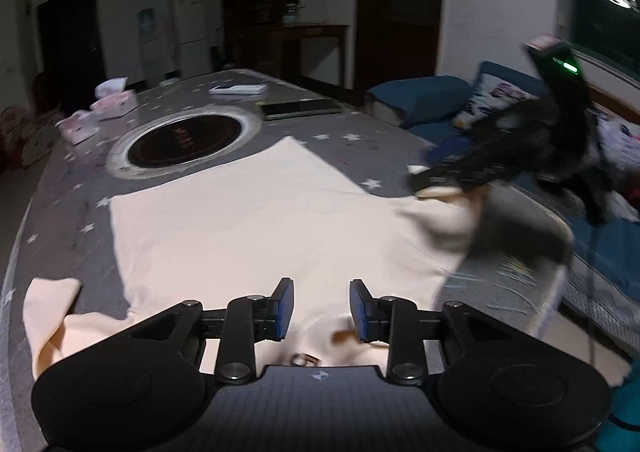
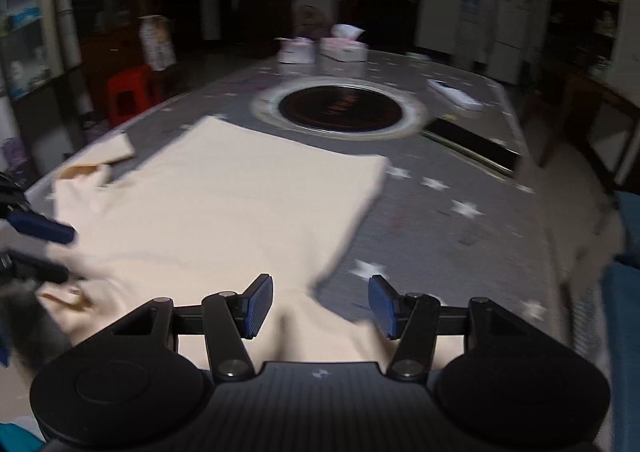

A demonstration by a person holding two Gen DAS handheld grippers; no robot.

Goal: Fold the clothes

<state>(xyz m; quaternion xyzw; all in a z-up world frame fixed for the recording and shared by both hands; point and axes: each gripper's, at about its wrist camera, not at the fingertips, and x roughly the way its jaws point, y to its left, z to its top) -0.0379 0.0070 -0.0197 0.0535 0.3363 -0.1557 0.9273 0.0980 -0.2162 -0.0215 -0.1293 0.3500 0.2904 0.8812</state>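
Note:
A cream T-shirt (image 1: pixel 248 220) lies spread flat on the grey star-patterned table (image 1: pixel 352 144), collar end near me. My left gripper (image 1: pixel 322 310) is open, its blue pads just above the shirt's collar area, holding nothing. My right gripper (image 2: pixel 320 306) is open over the shirt's near sleeve (image 2: pixel 328 340). In the left wrist view the right gripper (image 1: pixel 432 182) shows at the right, blurred, at the shirt's right sleeve (image 1: pixel 440 212). In the right wrist view the left gripper's blue fingers (image 2: pixel 44 230) show at the left edge over the shirt (image 2: pixel 224 204).
A round black hotplate (image 1: pixel 188 140) is set in the table beyond the shirt. Tissue boxes (image 1: pixel 114 104), a white box (image 1: pixel 238 90) and a dark flat device (image 1: pixel 302 108) lie further back. A blue sofa with cushions (image 1: pixel 424 100) stands right of the table. A red stool (image 2: pixel 128 96) stands left.

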